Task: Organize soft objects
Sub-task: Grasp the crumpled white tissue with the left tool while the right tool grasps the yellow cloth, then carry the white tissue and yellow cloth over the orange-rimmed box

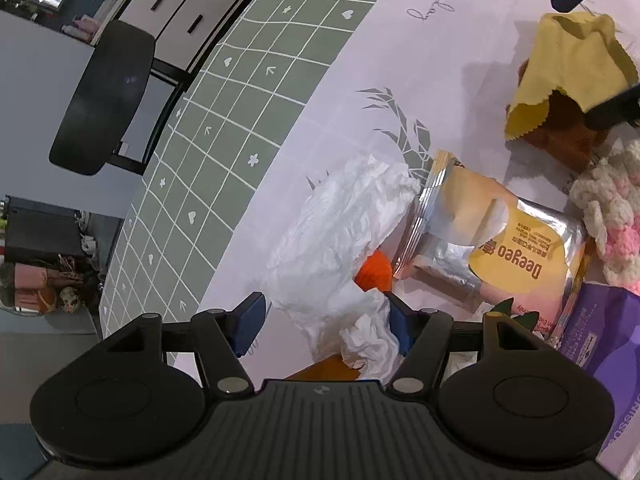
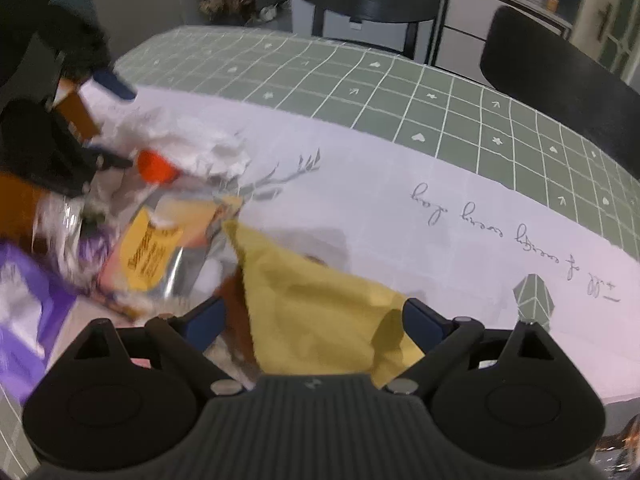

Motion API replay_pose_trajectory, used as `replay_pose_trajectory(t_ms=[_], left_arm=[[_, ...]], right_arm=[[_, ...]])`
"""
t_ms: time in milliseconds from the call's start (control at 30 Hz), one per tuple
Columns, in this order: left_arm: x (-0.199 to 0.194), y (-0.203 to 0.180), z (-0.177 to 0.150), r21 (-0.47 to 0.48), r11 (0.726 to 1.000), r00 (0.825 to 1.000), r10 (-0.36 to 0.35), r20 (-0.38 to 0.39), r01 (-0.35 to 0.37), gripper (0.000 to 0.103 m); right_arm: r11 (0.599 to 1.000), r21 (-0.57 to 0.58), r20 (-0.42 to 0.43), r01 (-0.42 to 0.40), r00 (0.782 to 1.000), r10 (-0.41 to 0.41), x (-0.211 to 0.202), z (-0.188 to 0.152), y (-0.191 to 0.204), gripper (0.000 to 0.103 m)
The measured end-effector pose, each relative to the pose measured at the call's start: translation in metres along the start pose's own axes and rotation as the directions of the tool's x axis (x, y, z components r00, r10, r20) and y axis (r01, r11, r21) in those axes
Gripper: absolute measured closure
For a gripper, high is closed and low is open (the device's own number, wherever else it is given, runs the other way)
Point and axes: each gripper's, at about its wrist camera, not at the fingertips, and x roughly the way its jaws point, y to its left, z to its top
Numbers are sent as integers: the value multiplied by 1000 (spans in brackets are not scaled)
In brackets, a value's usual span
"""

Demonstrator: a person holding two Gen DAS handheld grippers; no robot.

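A crumpled white tissue (image 1: 340,232) lies on the pale tablecloth, its near end between the jaws of my left gripper (image 1: 325,324). The right pad touches it and the left pad stands clear, so this gripper is open. An orange soft piece (image 1: 374,274) peeks out from under the tissue. A yellow cloth (image 2: 316,292) is draped over a brown plush thing (image 1: 560,136). My right gripper (image 2: 314,320) stands wide open around the cloth's near part without pinching it. From the left wrist, the right gripper (image 1: 596,48) shows at the cloth.
A Deeyeo wipes pack (image 1: 492,248), a white-and-pink crocheted piece (image 1: 612,220) and a purple pack (image 1: 600,344) crowd the right. A brown box edge (image 1: 328,368) sits under the left gripper. Green grid tablecloth (image 2: 400,92) and black chairs (image 2: 560,80) lie beyond.
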Motion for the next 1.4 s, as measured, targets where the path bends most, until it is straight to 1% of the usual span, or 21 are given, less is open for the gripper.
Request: replay_pose_trajectory(t_ms=[67,133,200,233,267,300,367,400,467,500,567,600,667,700,733,933,1033,1133,1233,1367,1400], left_arm=[[3,1,1,-7,1000,1000,3,-10,-3,26],[5,1,1,-4,1000,1000,3,-21,-4,27],[6,0,0,-5,1000,1000,-7,-26,7,30],[7,0,0,-9,1000,1000,-14,-28,13,32],[7,0,0,-12,1000,999,-21,-30,20,33],[7,1,0,-13,1000,999,-23,-30,22,34],[5,2,0,-23,999,999,-24,-26,23,43],[4,4,0,-31,999,999,-27,-24,26,45],[0,7,0,-46,998,999,-37,-18,36,58],[-2,8,0,-50,998,999,-40,-16,39,62],[-5,9,0,-52,998,999,-34,-9,33,73],[-7,10,0,-52,998,1000,-29,-5,28,76],[-11,11,1,-56,998,1000,-15,11,15,85],[-15,12,1,-68,998,1000,-1,25,3,86],[-18,14,1,-81,997,999,7,35,-4,90],[-39,23,1,-114,993,996,41,81,-31,94],[-53,28,-1,-142,989,991,66,118,-49,95],[-69,35,-3,-182,981,982,97,164,-66,95],[-88,44,-6,-230,970,968,133,215,-82,95],[-114,54,-12,-276,958,950,156,272,-78,95],[-119,56,-14,-283,957,947,151,284,-68,95]], right_arm=[[1000,26,13,16,1000,-16,4,5,-4,9],[999,30,-7,35,999,-35,11,8,-7,10],[997,60,-56,39,998,-35,21,10,-12,18],[996,88,-53,20,998,-16,22,10,-15,21],[994,108,-45,19,999,-14,22,11,-16,28],[993,111,-35,26,999,-23,20,11,-16,33],[994,101,-19,41,999,-39,16,11,-16,54],[993,104,-15,46,999,-45,14,12,-17,61],[992,110,-8,57,998,-56,10,12,-21,94],[992,110,-4,62,998,-62,8,12,-23,94],[991,121,9,57,998,-59,3,12,-27,96],[991,120,15,59,998,-62,0,12,-28,96],[991,116,26,61,998,-65,-7,11,-29,97],[992,114,30,62,997,-65,-9,12,-29,97],[992,112,34,62,997,-66,-12,12,-29,97],[993,99,60,66,996,-72,-33,14,-24,97],[994,88,76,72,994,-78,-43,15,-18,97],[994,82,92,78,992,-85,-52,16,-14,97],[993,82,111,86,989,-94,-65,18,-11,97],[992,75,129,101,986,-110,-81,20,-7,97],[992,72,133,104,985,-113,-86,21,-5,97]])
